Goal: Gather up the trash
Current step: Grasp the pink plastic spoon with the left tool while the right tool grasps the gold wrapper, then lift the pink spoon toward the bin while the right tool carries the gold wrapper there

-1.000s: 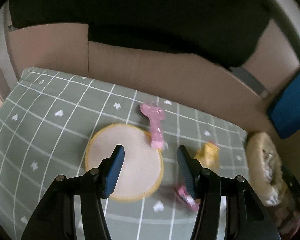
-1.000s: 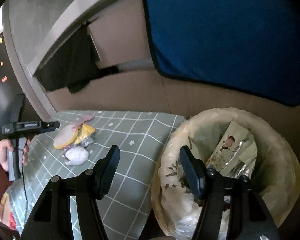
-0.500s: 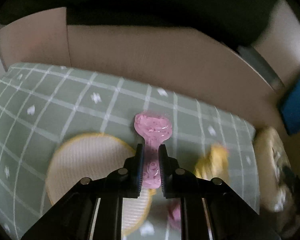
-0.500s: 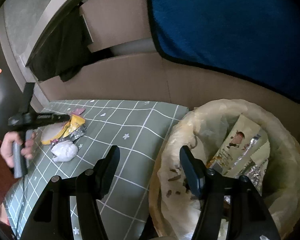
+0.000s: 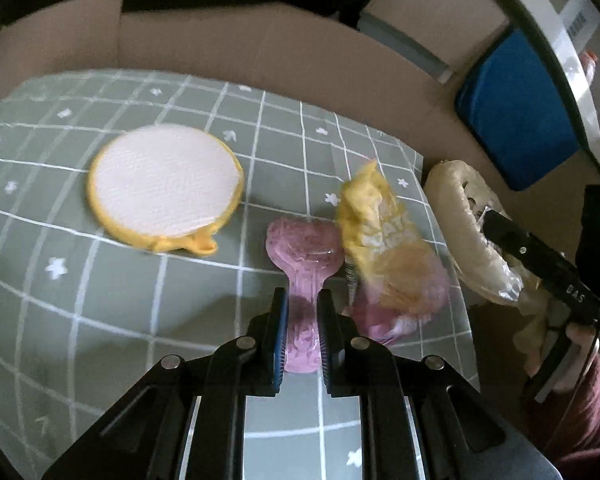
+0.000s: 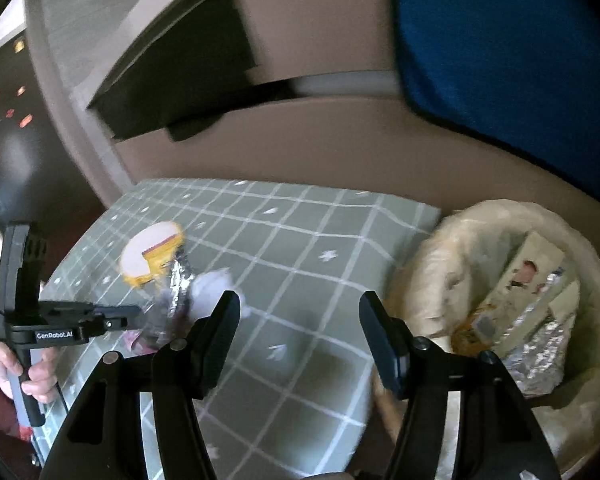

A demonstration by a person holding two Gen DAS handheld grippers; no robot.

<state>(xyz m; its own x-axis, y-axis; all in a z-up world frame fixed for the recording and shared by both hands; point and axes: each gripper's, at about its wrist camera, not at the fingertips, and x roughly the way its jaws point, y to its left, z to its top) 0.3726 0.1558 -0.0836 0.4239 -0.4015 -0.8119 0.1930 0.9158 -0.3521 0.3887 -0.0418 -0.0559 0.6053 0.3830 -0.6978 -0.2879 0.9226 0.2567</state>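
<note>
My left gripper [image 5: 302,312] is shut on a pink plastic wrapper [image 5: 305,254] and holds it above the green checked mat [image 5: 100,300]. A yellow snack bag [image 5: 374,216] lies just right of the wrapper, over a pink packet [image 5: 396,312]. In the right wrist view my right gripper [image 6: 300,320] is open and empty, over the mat's edge beside the bag-lined trash bin [image 6: 500,280]. The yellow snack bag [image 6: 162,256], a silver foil wrapper [image 6: 176,280] and a white crumpled wad [image 6: 214,284] lie on the mat. The left gripper [image 6: 134,314] shows at the left.
A round white coaster with a yellow rim [image 5: 166,184] lies on the mat at the left. Brown cardboard walls [image 5: 260,52] stand behind the mat. A blue cloth [image 6: 520,40] hangs above the bin. The bin [image 5: 468,232] sits off the mat's right edge and holds several wrappers.
My left gripper closed on the pink wrapper and carried it right, away from the coaster toward the yellow bag. My right gripper shifted left from over the bin toward the mat.
</note>
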